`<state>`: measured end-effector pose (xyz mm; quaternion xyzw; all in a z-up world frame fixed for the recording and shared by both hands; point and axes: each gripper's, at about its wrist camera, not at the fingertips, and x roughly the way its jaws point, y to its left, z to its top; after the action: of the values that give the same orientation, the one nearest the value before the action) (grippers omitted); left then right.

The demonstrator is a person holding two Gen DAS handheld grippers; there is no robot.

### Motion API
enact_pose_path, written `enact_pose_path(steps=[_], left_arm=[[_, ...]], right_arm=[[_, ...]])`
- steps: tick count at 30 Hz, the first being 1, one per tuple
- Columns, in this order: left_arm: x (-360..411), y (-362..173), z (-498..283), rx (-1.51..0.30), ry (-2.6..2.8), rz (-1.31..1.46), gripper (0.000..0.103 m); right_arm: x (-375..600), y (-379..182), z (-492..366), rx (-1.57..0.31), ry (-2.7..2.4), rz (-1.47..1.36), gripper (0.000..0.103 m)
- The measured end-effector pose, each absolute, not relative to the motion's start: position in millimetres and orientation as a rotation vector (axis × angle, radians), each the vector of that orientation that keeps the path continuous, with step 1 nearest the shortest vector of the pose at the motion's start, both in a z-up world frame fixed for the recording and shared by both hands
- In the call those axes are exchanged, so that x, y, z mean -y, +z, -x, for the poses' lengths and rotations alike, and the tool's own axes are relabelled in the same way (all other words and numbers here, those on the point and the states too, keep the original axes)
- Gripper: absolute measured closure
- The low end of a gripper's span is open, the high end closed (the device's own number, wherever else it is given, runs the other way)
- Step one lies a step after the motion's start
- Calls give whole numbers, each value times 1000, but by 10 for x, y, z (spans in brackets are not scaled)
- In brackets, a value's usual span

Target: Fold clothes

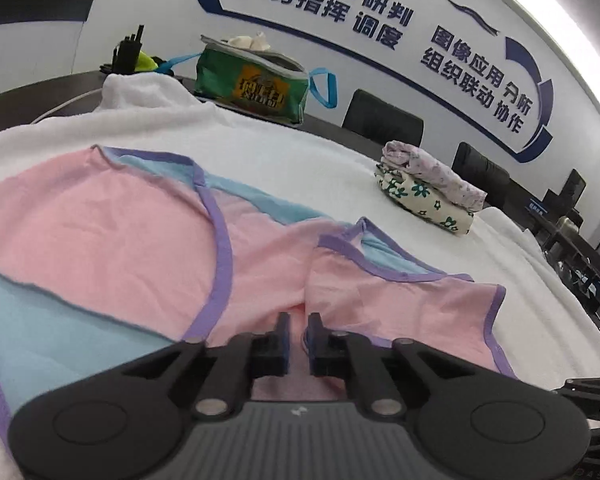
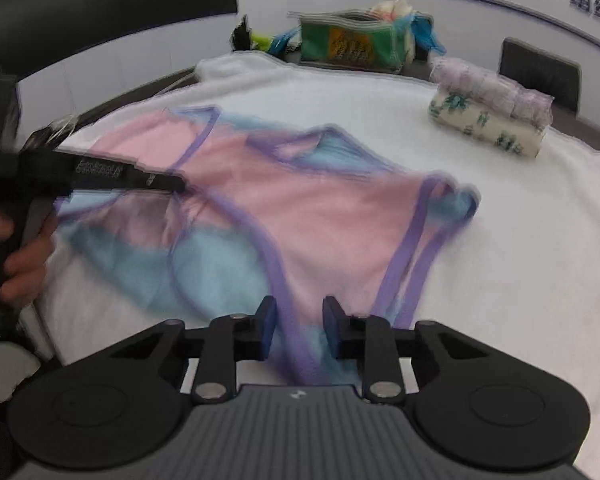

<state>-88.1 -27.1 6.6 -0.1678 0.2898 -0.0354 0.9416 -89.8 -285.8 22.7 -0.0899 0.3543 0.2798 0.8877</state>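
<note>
A pink and light-blue garment [image 1: 120,232] with purple trim lies spread on the white towel-covered table [image 1: 300,148]. My left gripper [image 1: 299,332] sits low over its pink middle, where a crease runs up to the fingertips. Its jaws stand a narrow gap apart, with pink cloth showing in the gap. The right wrist view is motion-blurred. There the garment [image 2: 300,208] runs toward my right gripper [image 2: 298,320], and its purple and blue hem lies between the parted jaws. The left gripper [image 2: 172,184] shows from the side, its tip on the garment, held by a hand [image 2: 20,264].
Two folded floral garments [image 1: 428,188] are stacked at the far right of the towel [image 2: 500,240]. A green bag [image 1: 252,84] with blue handles stands at the back, radios beside it. Black chairs [image 1: 382,120] line the far edge below a lettered wall.
</note>
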Motion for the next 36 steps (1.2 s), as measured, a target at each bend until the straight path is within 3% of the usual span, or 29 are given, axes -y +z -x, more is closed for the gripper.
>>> enact_pose_path(steps=[2, 4, 7, 11, 14, 18, 20, 21, 22, 26, 29, 32, 36], left_arm=[[359, 180, 1039, -487, -36, 299, 65], [491, 307, 1217, -373, -25, 237, 56], [893, 392, 1333, -372, -242, 185, 56], [1455, 287, 1192, -489, -433, 138, 62], [1704, 142, 1067, -557, -422, 56, 81], [1826, -2, 1021, -639, -464, 0, 84], [1863, -31, 1057, -629, -467, -35, 84], [1879, -42, 1075, -624, -468, -52, 84], [1891, -51, 1093, -618, -469, -68, 84], [1953, -72, 1183, -585, -458, -127, 84], [1958, -53, 1206, -578, -454, -131, 84], [1890, -10, 1220, -568, -463, -101, 84], [1842, 81, 1325, -498, -470, -96, 84]], right_arm=[[2899, 268, 946, -720, 584, 192, 73], [3073, 419, 852, -662, 562, 122, 62], [3430, 603, 488, -610, 481, -66, 59], [3920, 503, -216, -724, 416, -447, 60], [4083, 288, -548, -845, 391, -656, 66], [4105, 90, -659, -880, 459, -813, 68], [4097, -2, -714, -879, 481, -875, 79], [4079, -22, -724, -854, 492, -884, 97], [4062, -39, -730, -827, 503, -891, 99], [4003, 93, -629, -684, 503, -756, 98], [3948, 33, -714, -764, 409, -654, 94], [3989, 144, -580, -695, 375, -581, 92], [3744, 453, -317, -589, 353, -292, 92]])
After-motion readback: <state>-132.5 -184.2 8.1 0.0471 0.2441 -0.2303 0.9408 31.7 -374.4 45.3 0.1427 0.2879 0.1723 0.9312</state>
